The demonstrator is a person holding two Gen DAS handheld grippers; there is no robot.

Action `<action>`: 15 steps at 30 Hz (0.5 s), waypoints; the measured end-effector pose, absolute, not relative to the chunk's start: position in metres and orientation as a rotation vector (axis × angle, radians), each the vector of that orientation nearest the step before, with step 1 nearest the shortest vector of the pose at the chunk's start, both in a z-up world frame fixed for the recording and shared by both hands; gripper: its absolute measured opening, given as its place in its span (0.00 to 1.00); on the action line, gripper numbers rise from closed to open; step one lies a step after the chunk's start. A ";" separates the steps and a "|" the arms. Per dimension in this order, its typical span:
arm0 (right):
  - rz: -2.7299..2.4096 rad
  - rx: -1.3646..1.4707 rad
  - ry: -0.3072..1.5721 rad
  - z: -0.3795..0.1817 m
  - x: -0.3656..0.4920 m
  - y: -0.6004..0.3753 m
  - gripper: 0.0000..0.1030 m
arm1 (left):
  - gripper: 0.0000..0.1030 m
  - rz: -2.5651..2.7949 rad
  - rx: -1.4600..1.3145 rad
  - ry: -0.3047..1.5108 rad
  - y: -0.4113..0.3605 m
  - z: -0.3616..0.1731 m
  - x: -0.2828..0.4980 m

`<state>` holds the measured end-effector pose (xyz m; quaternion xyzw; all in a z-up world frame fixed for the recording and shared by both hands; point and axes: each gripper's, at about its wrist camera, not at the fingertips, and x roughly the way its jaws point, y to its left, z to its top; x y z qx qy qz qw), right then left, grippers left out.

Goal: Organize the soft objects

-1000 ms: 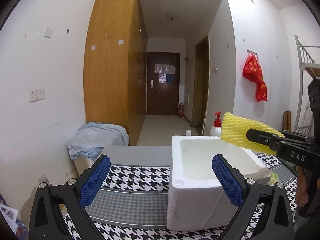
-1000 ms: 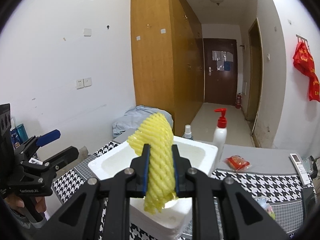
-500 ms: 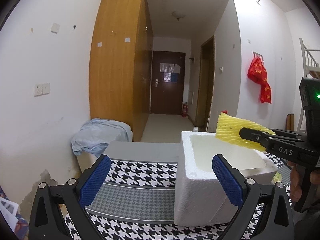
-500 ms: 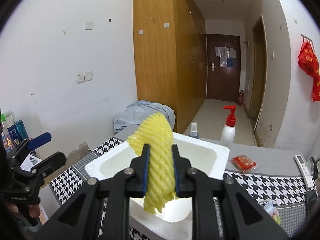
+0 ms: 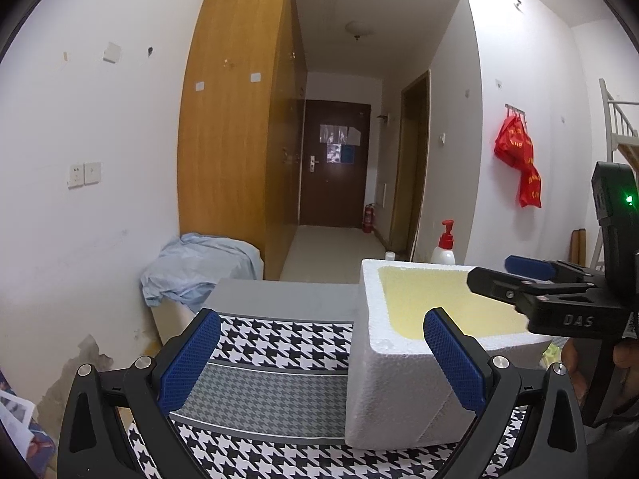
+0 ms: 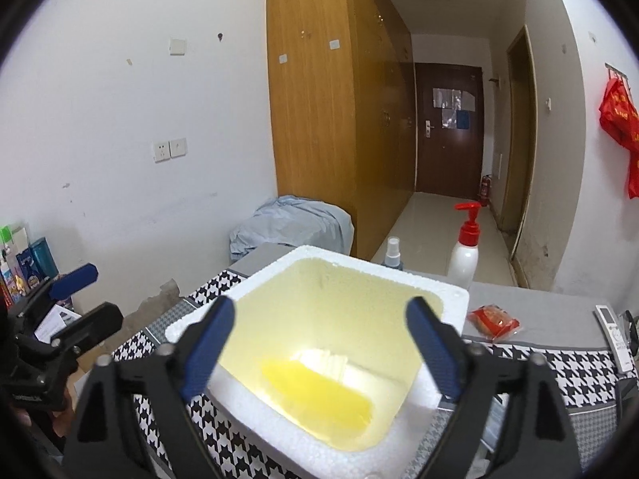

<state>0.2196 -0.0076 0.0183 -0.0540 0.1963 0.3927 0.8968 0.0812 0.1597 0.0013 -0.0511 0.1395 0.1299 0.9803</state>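
**Yellow foam net is out of the gripper and in the box**

So half a second ago the right gripper is clamped on that yellow foam net, holding it upright over the white foam box. Now its jaws are spread wide with nothing between them, and the net lies flat on the bottom of the box, stretched diagonally toward the near right corner. It's blown out by glare down there, so the mesh texture is basically gone and it reads as a yellow smear. There's a pale whitish thing just beside it on the box floor that I can't identify.

From the left wrist view, the net has disappeared from sight. The box's near wall hides the floor, and only a yellowish tint shows on the inner walls. The right gripper pokes in from the right edge over the box rim, mostly cut off by the frame.

The left gripper hasn't changed: wide open, holding nothing, hanging over the houndstooth cloth to the left of the box.

Behind the box stand a white pump bottle with a red top and a small spray bottle, its lower part hidden by the rim. A red packet lies to the right, and a remote sits at the far right
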 end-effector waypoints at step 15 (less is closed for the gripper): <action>0.786 -0.100 0.382 0.024 0.212 -0.026 1.00 | 0.99 0.258 -0.084 0.284 0.150 0.005 0.082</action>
